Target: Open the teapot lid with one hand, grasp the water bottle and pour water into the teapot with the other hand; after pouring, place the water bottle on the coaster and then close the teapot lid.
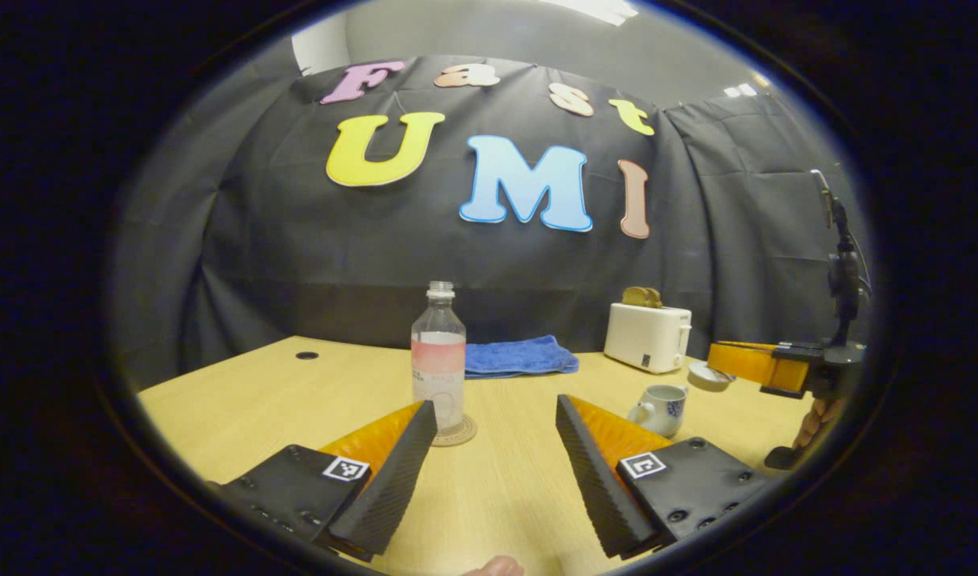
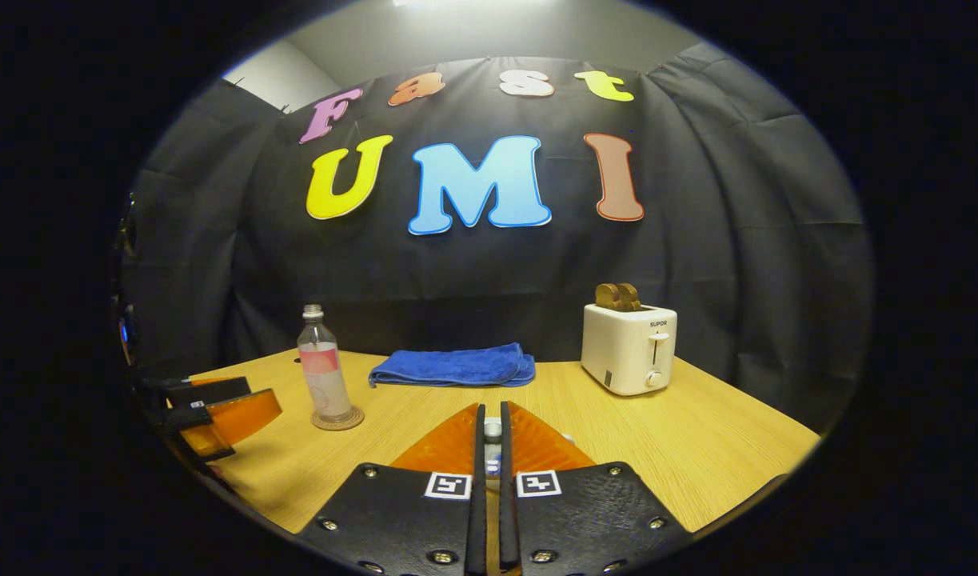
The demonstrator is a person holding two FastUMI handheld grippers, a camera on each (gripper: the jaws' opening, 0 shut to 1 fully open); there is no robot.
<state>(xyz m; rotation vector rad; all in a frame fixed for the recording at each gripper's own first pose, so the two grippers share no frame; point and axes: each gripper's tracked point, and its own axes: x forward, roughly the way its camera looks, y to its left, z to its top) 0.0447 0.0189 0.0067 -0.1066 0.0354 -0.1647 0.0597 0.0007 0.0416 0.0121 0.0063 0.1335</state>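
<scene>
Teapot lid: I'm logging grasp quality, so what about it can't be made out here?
Right gripper view: the right tongs hide most of the teapot lid; a pale sliver shows between them.
Left gripper view: the lid is small and far off; its knob is too small to see.
Left gripper view: the teapot hides its inside behind its own wall.

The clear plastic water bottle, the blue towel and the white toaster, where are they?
Clear plastic water bottle (image 1: 438, 360), left gripper view, on its label.
Folded blue towel (image 2: 454, 366), right gripper view, on its top fold.
White toaster (image 2: 628, 348), right gripper view, on its front face.
</scene>
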